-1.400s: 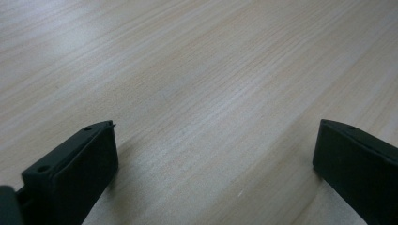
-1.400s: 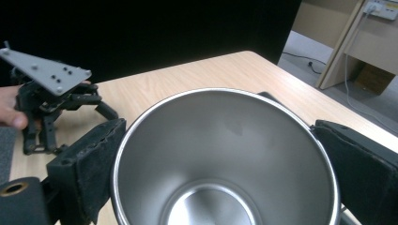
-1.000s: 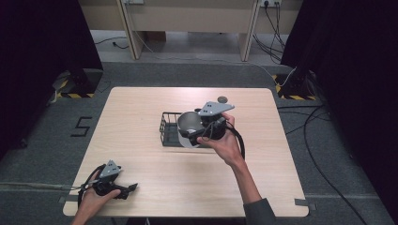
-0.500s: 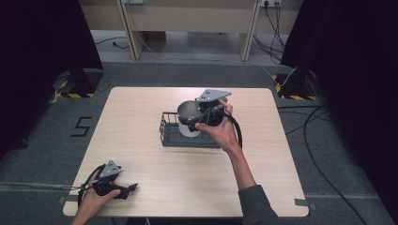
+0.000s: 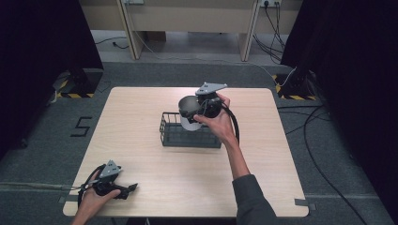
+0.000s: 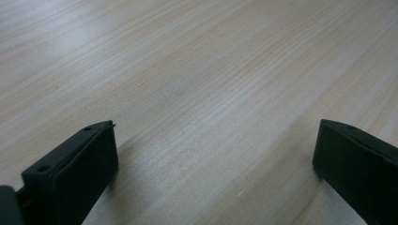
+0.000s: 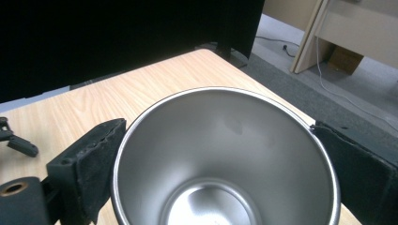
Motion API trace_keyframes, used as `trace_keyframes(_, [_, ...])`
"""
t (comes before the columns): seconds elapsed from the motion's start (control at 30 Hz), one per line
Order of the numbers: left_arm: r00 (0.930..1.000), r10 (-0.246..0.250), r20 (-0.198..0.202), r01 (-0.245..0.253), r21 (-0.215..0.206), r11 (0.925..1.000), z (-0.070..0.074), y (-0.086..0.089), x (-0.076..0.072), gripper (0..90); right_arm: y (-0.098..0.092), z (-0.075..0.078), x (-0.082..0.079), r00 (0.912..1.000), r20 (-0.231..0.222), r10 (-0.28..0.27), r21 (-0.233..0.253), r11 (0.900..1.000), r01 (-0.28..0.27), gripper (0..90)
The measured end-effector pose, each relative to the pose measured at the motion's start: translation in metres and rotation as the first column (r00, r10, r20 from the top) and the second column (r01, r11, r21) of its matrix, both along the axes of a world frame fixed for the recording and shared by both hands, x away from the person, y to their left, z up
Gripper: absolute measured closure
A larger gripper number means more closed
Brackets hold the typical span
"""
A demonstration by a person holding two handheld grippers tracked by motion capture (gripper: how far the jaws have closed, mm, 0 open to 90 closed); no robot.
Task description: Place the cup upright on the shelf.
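A steel cup [image 5: 188, 112] with a white lower wall hangs above the black wire basket [image 5: 190, 136] at the table's middle. My right gripper [image 5: 199, 108] is shut on the steel cup, its black pads [image 7: 96, 159] pressing the rim from both sides. The right gripper view looks straight down into the cup [image 7: 225, 159], whose inside is bare metal. My left gripper [image 5: 130, 188] rests on the table near the front left corner, held by a hand. Its jaws stand wide apart over bare wood, the left gripper [image 6: 213, 154] open and holding nothing.
The wooden table [image 5: 155, 168] stands on grey carpet. Desk legs [image 5: 129, 28] and cables [image 5: 277, 18] lie beyond the far edge. Dark curtains flank both sides. A yellow-black striped foot [image 5: 291, 91] sits by the far right corner.
My right gripper has lifted the steel cup up and toward the far side, from low in the basket to above it. The left gripper has stayed put.
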State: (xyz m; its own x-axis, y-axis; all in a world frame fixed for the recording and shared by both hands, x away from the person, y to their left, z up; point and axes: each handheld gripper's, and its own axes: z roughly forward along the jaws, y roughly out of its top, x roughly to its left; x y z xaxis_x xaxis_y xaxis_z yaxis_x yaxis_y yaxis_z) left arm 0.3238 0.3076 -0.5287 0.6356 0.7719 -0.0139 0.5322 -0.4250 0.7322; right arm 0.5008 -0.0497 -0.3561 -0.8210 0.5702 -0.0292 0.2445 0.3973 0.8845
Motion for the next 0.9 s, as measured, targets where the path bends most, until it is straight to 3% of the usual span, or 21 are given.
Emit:
trace_keyframes(0.57, [1.0000, 0.000, 0.000, 0.000, 0.000, 1.0000, 0.000, 0.000, 0.000, 0.0, 0.007, -0.023, 0.017, 0.9985, -0.052, -0.018, -0.024, 1.000, 0.016, 6.3])
trace_keyframes(0.9, [1.0000, -0.001, 0.001, 0.001, 0.002, 1.0000, 0.000, 0.000, 0.000, 0.0, 0.007, -0.040, 0.019, 0.9974, -0.071, 0.006, -0.045, 0.999, -0.010, 6.2])
